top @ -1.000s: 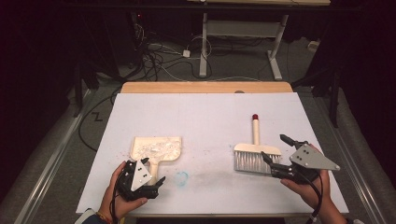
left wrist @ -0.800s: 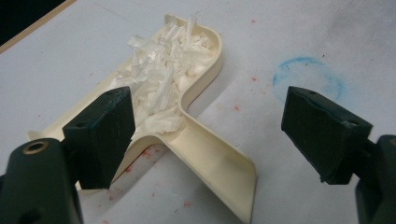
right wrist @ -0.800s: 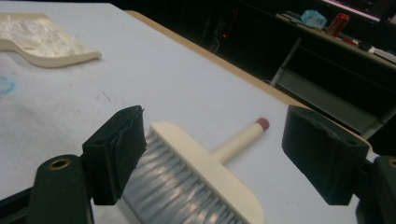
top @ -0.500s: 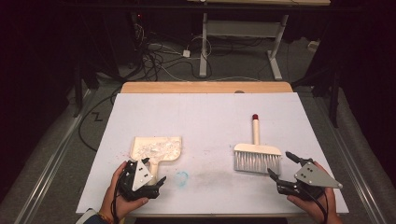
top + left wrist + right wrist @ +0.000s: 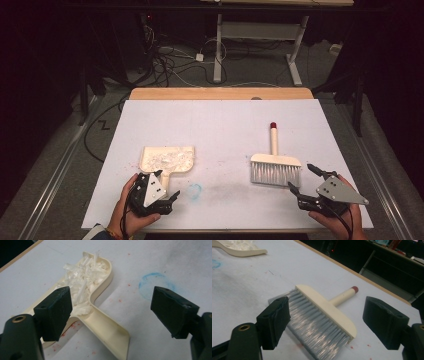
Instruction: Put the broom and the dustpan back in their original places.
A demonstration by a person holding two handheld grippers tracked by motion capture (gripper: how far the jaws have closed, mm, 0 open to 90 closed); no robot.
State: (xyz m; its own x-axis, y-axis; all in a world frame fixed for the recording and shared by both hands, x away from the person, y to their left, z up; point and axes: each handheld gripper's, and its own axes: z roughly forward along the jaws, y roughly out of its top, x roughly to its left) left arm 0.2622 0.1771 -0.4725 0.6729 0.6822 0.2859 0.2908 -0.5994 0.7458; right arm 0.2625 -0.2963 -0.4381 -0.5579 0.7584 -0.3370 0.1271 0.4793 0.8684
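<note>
Left gripper (image 5: 165,196) held low at the near edge of the table (image 5: 220,125), hand (image 5: 131,212) wrapped round its body from below, jaws pointing away and toward the middle. Jaws spread wide and gripping nothing. Seen along those jaws in the left gripper view: cream dustpan (image 5: 100,297) lying flat just ahead, its handle end reaching back between the two fingers, nearer the left finger (image 5: 56,312) and apart from both. Pan bowl heaped with white shreds (image 5: 82,282), farther out beyond the left finger. Smudged blue ring (image 5: 155,283) drawn on the tabletop just beyond the right finger (image 5: 172,310). Small red specks scattered on the surface around the handle.

Right gripper (image 5: 303,182) likewise low at the near edge, hand (image 5: 332,217) under it, grey three-cornered plate on top, jaws angled toward the middle and away. Jaws wide apart, empty. In the right gripper view, hand brush (image 5: 324,315) lying flat just beyond the fingers, untouched: grey bristles fanning toward the left finger (image 5: 274,320), cream head block crossing the gap, round cream handle with a red tip running away past the fingertips. Bristle edge close beside the left finger, right finger (image 5: 384,320) well clear of the head block.

In the high view, dustpan (image 5: 167,159) directly beyond the left gripper, brush (image 5: 275,167) just beyond and inward of the right one, the two well apart.
</note>
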